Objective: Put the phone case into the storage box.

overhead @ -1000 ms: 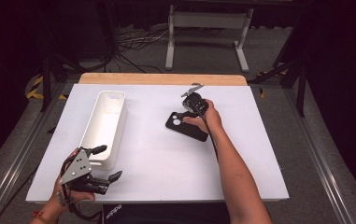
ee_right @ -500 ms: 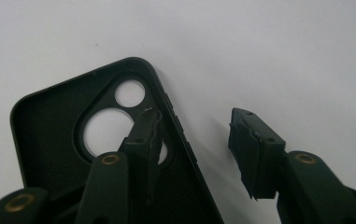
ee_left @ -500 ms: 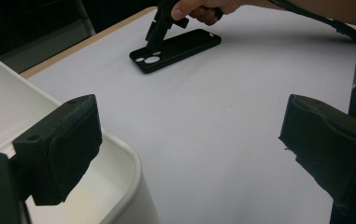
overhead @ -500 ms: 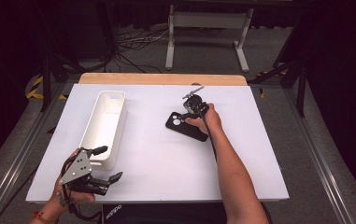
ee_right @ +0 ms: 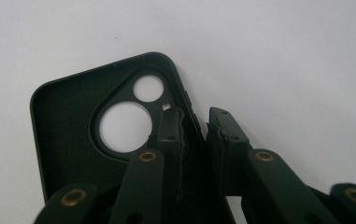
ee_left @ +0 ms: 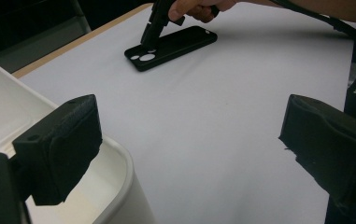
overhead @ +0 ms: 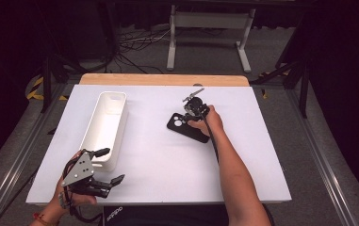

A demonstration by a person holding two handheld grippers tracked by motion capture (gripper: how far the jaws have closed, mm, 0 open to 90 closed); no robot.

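Black phone case (overhead: pixel 186 126): laid flat mid-worktop (overhead: pixel 167 183), its side wall straddled by the right tool (ee_right: pixel 195 119), whose jaws have just been closing, nearly clamped. White bin (overhead: pixel 104 129) stands well apart leftward. Left tool (overhead: pixel 104 165) is held released at the near edge.

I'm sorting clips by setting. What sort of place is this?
Probably a lab or studio set up for recording: a white table on a grey carpeted floor, loose cables, a metal stand, and dark surroundings.
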